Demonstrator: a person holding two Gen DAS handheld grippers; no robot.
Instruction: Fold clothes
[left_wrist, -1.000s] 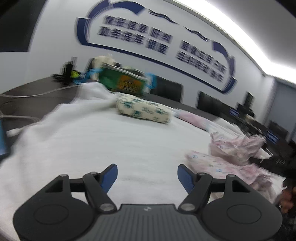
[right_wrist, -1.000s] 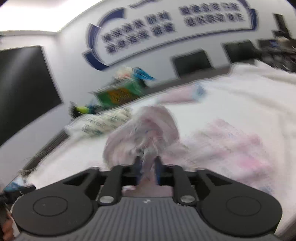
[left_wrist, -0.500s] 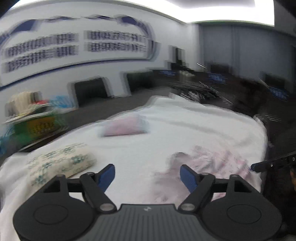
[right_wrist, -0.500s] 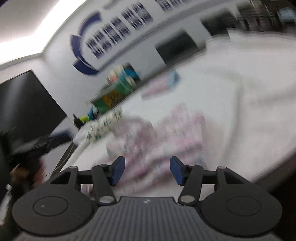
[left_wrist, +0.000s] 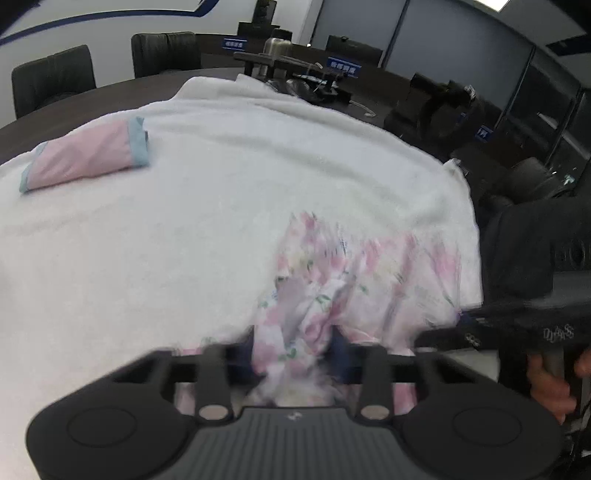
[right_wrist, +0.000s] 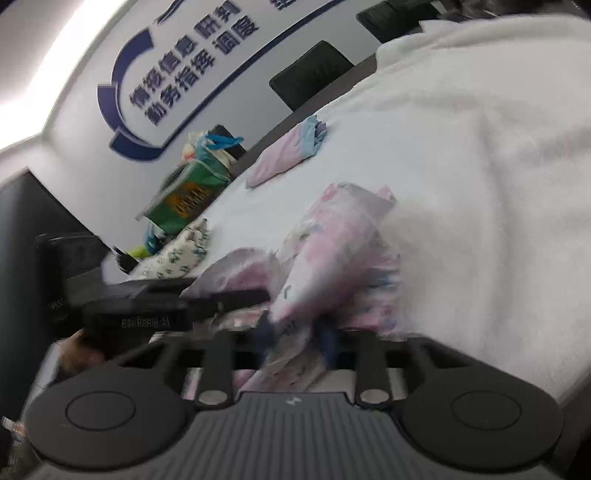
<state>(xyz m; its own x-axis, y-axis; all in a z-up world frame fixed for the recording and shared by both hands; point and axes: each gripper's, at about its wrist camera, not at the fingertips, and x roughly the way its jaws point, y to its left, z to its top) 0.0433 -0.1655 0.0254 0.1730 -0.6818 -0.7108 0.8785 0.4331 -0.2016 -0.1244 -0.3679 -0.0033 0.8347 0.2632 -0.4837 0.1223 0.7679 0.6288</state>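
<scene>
A crumpled pink floral garment (left_wrist: 354, 280) lies on the white towel-covered table (left_wrist: 184, 221) near its front right edge. My left gripper (left_wrist: 295, 354) has its blue pads on either side of a bunch of this cloth, closing on it. My right gripper (right_wrist: 297, 334) also has floral garment (right_wrist: 332, 236) cloth bunched between its pads. The right gripper's body shows at the right of the left wrist view (left_wrist: 517, 325), and the left gripper's body shows at the left of the right wrist view (right_wrist: 155, 302). Both views are blurred at the fingers.
A folded pink garment with blue trim (left_wrist: 85, 157) lies at the far left, also in the right wrist view (right_wrist: 288, 153). A folded white patterned cloth (right_wrist: 177, 254) and a green bag (right_wrist: 184, 195) are at the table's far end. Dark chairs and desk clutter (left_wrist: 303, 81) stand beyond.
Both grippers moved down to the floral garment. They were open half a second ago and now have narrowed on bunched cloth. One second ago the right gripper held the cloth, then let go.
</scene>
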